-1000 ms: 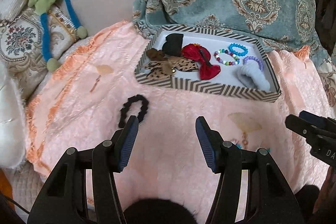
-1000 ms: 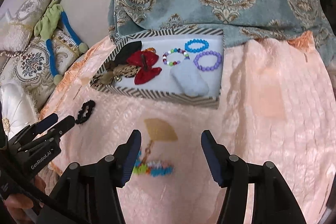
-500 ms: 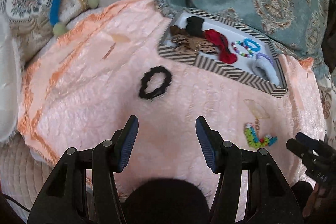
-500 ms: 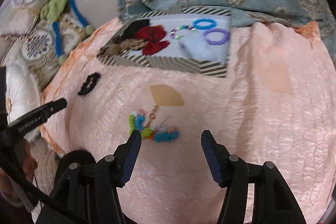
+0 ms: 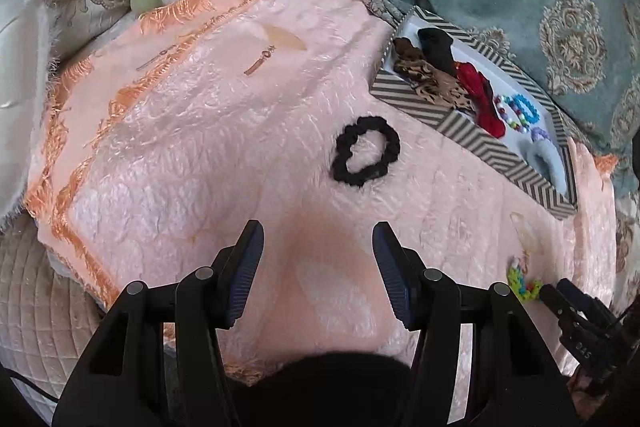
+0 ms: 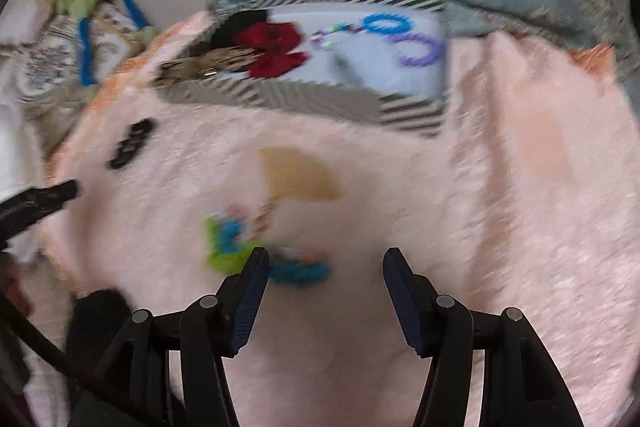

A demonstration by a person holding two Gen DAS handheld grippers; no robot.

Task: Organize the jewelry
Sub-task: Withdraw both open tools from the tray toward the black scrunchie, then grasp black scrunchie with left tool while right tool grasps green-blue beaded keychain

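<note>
At the far left of my right-wrist frame the tip of my left gripper poked in. In its own view its blue pads stood apart with nothing between them, low in the frame over the pink blanket. The black scrunchie lay just above centre there, apart from the striped box at upper right, which held a red bow, a leopard-print bow and bead bracelets. My right gripper was also spread wide and empty, its view blurred. The multicoloured bracelet lay on the blanket just beside my left pad.
</note>
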